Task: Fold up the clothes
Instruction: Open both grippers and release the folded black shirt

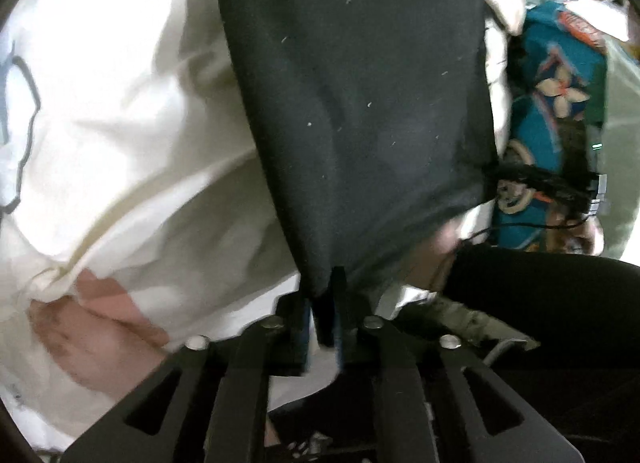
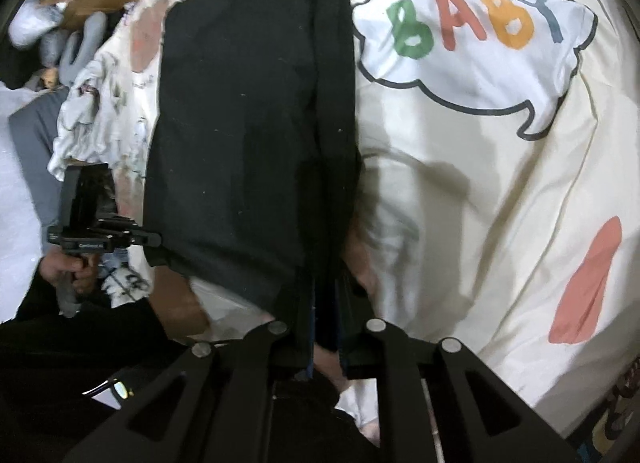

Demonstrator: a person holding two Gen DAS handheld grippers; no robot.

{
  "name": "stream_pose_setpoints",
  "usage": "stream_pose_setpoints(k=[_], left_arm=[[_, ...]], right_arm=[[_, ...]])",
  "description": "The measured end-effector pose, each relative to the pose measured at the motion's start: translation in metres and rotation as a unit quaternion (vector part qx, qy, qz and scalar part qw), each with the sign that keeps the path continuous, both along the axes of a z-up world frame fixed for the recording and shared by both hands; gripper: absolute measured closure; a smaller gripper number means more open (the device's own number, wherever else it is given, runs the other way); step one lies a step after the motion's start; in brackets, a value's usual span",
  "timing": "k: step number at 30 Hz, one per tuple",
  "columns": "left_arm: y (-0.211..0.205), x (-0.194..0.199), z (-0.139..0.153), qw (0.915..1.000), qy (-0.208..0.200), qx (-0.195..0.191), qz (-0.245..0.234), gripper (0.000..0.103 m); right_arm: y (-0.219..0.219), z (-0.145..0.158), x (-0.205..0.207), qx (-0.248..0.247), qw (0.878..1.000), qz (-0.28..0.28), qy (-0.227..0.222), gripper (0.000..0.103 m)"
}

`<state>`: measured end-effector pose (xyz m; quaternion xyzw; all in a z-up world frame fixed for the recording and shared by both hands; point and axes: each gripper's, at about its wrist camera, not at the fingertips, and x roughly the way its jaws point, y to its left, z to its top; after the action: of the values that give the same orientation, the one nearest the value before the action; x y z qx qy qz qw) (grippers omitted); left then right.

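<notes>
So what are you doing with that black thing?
A person is folding clothes with a claw in each hand. The left claw and the right claw each pinch an edge of the same black garment, which lies stretched out over a cream bedsheet printed with the word BABY. In the right wrist view you can see the person's hand holding the other claw's handle. More clothes are heaped on the far side.

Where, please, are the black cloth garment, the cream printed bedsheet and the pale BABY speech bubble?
black cloth garment (image 1: 360,103), left wrist view, middle panel.
cream printed bedsheet (image 2: 500,223), right wrist view, bare cream area.
BABY speech bubble (image 2: 472,75), right wrist view, below letters.
</notes>
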<state>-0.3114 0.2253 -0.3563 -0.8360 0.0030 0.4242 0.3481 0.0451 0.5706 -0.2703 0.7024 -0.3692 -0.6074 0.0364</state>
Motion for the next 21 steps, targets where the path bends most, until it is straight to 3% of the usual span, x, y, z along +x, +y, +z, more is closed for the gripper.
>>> stream_pose_setpoints(k=[2, 3, 4, 6, 10, 16, 21], left_arm=[[-0.002, -0.002, 0.002, 1.0, -0.003, 0.002, 0.001, 0.088], [-0.004, -0.004, 0.003, 1.0, -0.005, 0.005, 0.007, 0.075], [-0.007, -0.008, 0.005, 0.9999, -0.002, 0.006, 0.011, 0.051], [-0.01, -0.015, 0.01, 0.9997, 0.013, 0.012, 0.018, 0.035], [-0.01, -0.032, 0.015, 0.9986, 0.02, 0.018, 0.045, 0.035], [-0.008, -0.067, 0.026, 0.9934, 0.064, 0.026, 0.092, 0.035], [0.0, -0.085, 0.024, 0.9904, 0.101, 0.019, 0.092, 0.035]], right_arm=[[0.003, 0.004, -0.002, 0.001, 1.0, -0.006, 0.008, 0.071], [0.006, 0.006, -0.004, 0.003, 1.0, -0.01, 0.014, 0.061], [0.009, 0.009, -0.005, 0.007, 1.0, -0.015, 0.02, 0.06], [0.013, 0.012, -0.007, 0.013, 0.999, -0.022, 0.028, 0.06], [0.02, 0.017, -0.014, 0.023, 0.998, -0.035, 0.041, 0.06], [0.021, 0.02, -0.03, 0.029, 0.996, -0.057, 0.066, 0.059], [0.024, 0.019, -0.048, 0.033, 0.994, -0.058, 0.086, 0.059]])
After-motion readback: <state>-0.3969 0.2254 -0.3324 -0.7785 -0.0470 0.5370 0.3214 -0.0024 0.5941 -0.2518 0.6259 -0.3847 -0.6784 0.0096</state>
